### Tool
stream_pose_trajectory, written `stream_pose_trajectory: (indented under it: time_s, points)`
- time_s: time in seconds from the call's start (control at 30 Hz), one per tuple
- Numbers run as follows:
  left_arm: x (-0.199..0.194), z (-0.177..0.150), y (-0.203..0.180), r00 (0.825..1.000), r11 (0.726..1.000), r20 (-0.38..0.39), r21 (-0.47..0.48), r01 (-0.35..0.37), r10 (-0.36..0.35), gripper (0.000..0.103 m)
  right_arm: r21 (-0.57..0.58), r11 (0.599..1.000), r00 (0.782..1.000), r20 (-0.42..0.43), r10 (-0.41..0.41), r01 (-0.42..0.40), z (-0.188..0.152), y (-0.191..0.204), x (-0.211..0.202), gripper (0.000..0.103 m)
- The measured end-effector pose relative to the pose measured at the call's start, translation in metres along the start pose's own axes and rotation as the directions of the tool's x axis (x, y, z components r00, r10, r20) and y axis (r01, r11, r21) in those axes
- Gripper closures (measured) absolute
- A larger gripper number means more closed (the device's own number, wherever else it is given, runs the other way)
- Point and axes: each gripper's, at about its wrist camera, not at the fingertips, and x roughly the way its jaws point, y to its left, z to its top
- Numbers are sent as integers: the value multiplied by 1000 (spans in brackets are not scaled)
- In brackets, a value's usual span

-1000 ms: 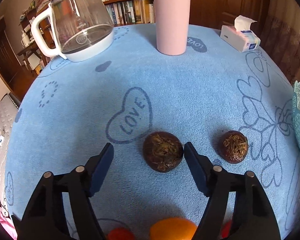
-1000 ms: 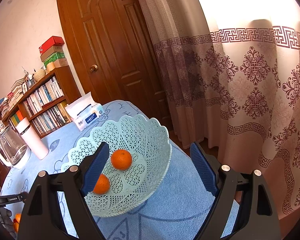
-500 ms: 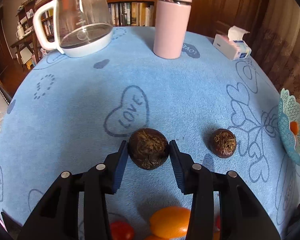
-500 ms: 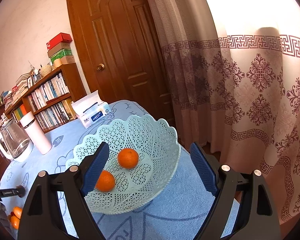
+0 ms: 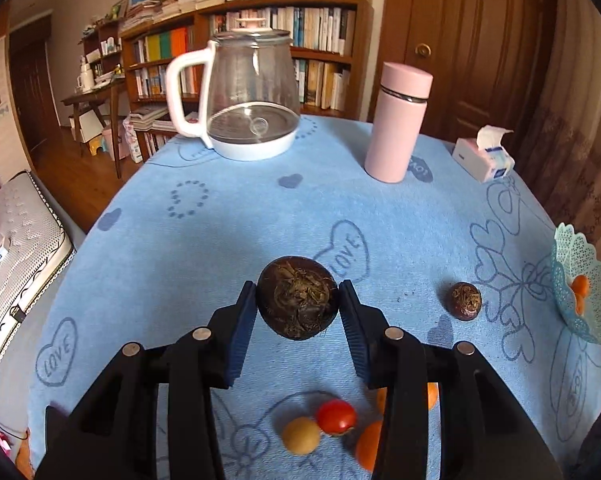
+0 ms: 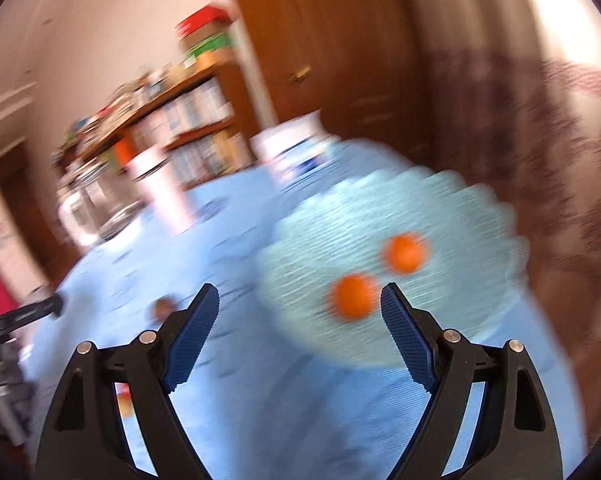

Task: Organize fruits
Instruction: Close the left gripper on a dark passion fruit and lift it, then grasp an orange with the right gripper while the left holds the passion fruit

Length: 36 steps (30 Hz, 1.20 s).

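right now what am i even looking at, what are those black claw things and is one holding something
Each black claw is a hand-held two-finger tool with a camera looking along its fingers, so each picture is one claw's view. The left claw is shut on a dark brown round fruit, lifted over the blue tablecloth. A smaller brown fruit, a red tomato, a yellow fruit and oranges lie on the cloth, with a glass kettle, pink flask and tissue box farther back. The right claw, in a blurred view, is open and empty near a lacy basket holding two oranges.
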Motion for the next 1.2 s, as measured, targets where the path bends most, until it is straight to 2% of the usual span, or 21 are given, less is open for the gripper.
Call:
stream_pose_trajectory:
  time_s: [0.1,0.23,0.47,0.5,0.63,0.7,0.8,0.9,1.03,1.1,1.2]
  points:
    - [-9,-4,8,1000,1000,25,-13,-5,6,61,-11,992,988,-95,124,-126,-6,34,14,19]
    - [-17,-6,16,999,999,52,-33,-2,4,61,15,969,946,-213,244,-246,-11,76,35,19]
    - [-17,-8,29,998,997,67,-80,17,-11,61,-10,951,903,-316,290,-309,-21,139,60,22]
    - [-18,-8,30,997,997,72,-81,12,-6,61,-9,947,894,-334,299,-320,-22,147,64,23]
    - [-18,-7,36,996,994,87,-108,-9,18,61,50,932,832,-434,344,-360,-31,172,86,32]
    - [-20,-6,39,995,992,99,-122,-5,17,61,55,930,816,-463,346,-363,-32,181,95,37]
    - [-23,-5,43,994,990,107,-142,9,6,61,14,934,814,-486,318,-357,-33,197,105,41]
    - [-23,-5,45,994,988,110,-152,13,4,61,6,935,796,-523,305,-354,-39,204,113,47]
    - [-23,-5,46,994,987,110,-159,18,0,61,-55,950,814,-534,231,-306,-44,209,117,48]
    - [-23,-6,46,994,987,107,-160,21,-3,61,-72,955,808,-554,201,-287,-48,208,122,51]
    - [-23,-6,45,994,987,106,-160,23,-6,61,-90,957,797,-579,174,-274,-55,208,129,51]
